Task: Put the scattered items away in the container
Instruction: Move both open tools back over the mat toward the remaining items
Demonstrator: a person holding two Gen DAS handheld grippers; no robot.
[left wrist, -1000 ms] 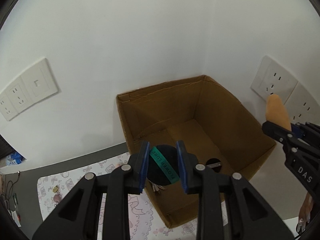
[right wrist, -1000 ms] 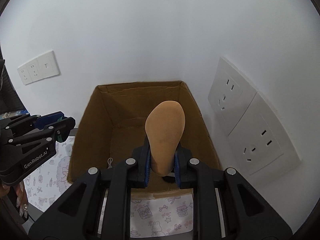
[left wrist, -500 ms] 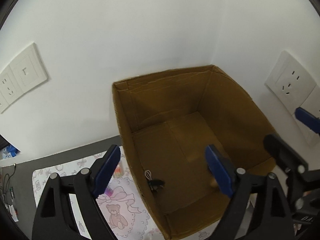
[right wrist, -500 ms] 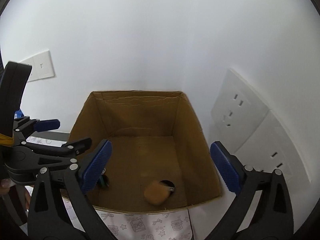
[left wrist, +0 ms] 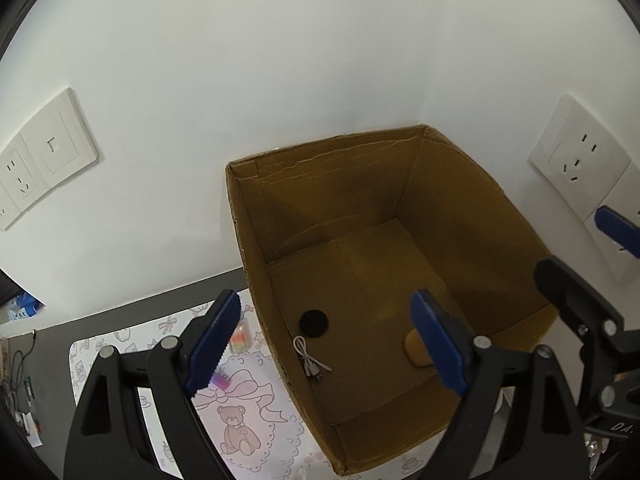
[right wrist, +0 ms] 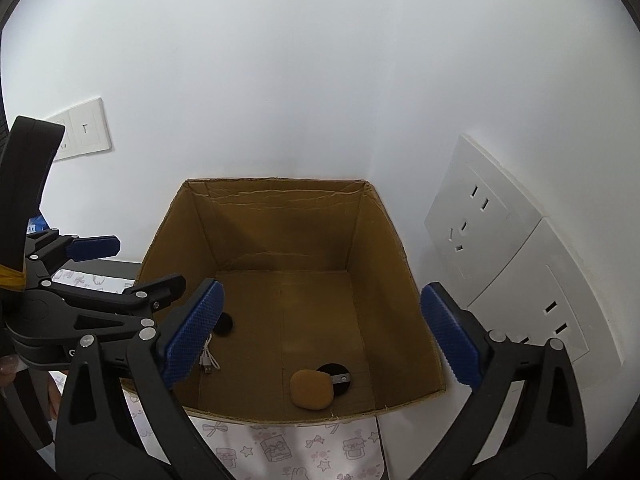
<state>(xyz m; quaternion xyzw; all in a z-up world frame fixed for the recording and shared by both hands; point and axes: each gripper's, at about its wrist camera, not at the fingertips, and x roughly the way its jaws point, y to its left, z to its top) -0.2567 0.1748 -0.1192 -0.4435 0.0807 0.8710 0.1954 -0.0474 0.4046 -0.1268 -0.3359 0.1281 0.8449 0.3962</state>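
Note:
An open cardboard box [left wrist: 340, 192] [right wrist: 280, 216] stands in the wall corner. On its floor lie a black disc [left wrist: 313, 322] [right wrist: 223, 325], a coiled white USB cable [left wrist: 308, 362] [right wrist: 208, 360], an orange sponge [left wrist: 414, 348] [right wrist: 312, 390] and a second black round piece with a metal clip [right wrist: 338, 376]. My left gripper [left wrist: 326, 300] [right wrist: 136, 266] hangs over the box's left side, open and empty. Over the near edge, my right gripper [right wrist: 320, 288] [left wrist: 580, 248] is also wide open with nothing between its pads.
Wall sockets sit left [left wrist: 36, 160] and right [right wrist: 492, 232] of the box. A patterned white mat [left wrist: 240, 420] on the grey table holds a small colourful item [left wrist: 240, 338] and a pink-purple one [left wrist: 222, 380]. Clutter lies at the far left table edge.
Both grippers opened. The left one let go of the black disc and the right one let go of the orange sponge; both things now lie on the box floor.

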